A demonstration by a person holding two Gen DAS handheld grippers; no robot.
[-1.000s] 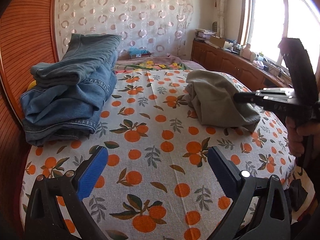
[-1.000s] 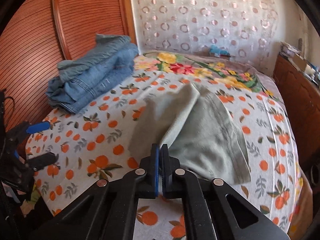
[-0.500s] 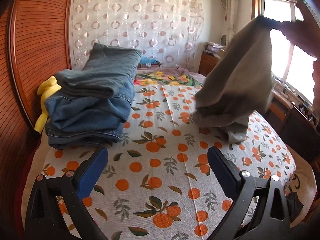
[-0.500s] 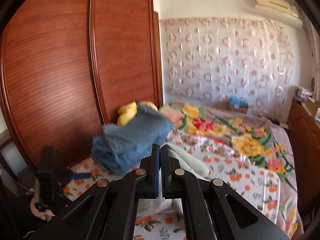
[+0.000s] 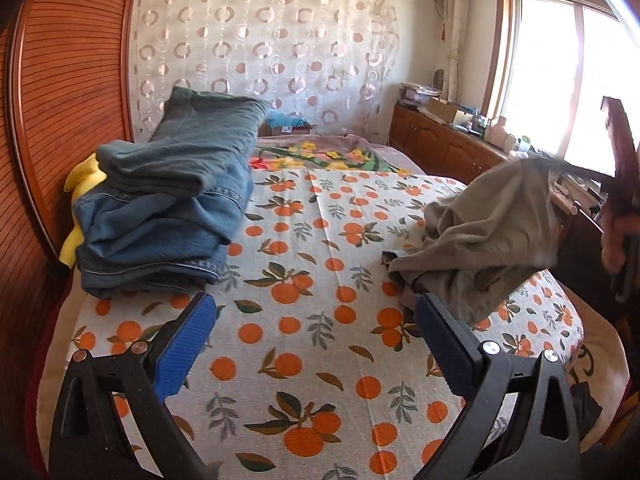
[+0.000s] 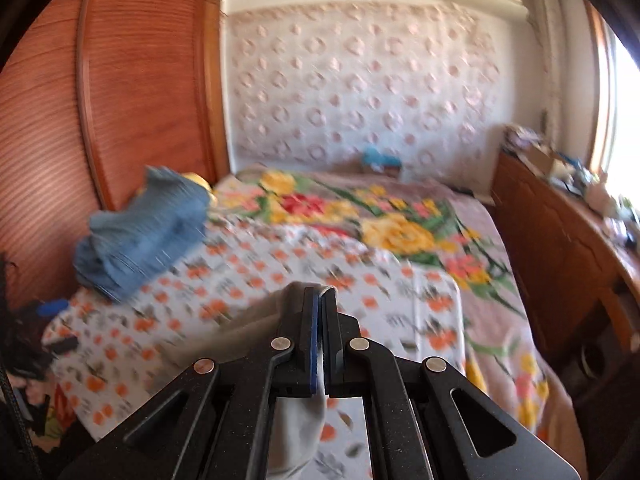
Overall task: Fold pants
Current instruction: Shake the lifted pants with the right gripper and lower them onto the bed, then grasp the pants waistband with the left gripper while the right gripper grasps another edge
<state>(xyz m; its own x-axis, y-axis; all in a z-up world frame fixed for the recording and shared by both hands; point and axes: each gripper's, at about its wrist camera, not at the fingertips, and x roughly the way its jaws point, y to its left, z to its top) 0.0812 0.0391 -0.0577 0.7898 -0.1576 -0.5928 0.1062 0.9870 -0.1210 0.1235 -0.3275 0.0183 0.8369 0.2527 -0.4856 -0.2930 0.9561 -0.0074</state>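
1. The crumpled grey-green cotton pants (image 5: 488, 236) lie toward the right edge of the bed with the orange-and-leaf printed cover (image 5: 308, 344). Their lower bulk rests on the cover, while one upper edge is lifted off it toward the right.

2. From the left tongs (image 5: 316, 344) the pants lie ahead and to the right. The nearest bunched hem sits just beside the right-hand blue pad, though I cannot tell whether it touches.

3. The right tongs (image 6: 320, 336) are nearer the garment and in fact have it, at the raised edge. No long axis can be read, since the fabric is heaped rather than laid out.

4. The left tongs are spread wide and carry nothing. They hover over bare cover between the pants and the stack of folded blue denim jeans (image 5: 168, 208) on the left.

5. The right tongs are clamped tight on a fold of the grey-green cloth, which shows between the pads and hangs below them. That view is motion-blurred, so finer detail is lost.

6. Judgement: the pants are not yet spread. The free left tongs would need to swing right to take a second edge, probably waistband or hem, so the garment can be stretched flat.

7. Risk: grabbing a bunched layer instead of a single edge would leave the heap twisted.
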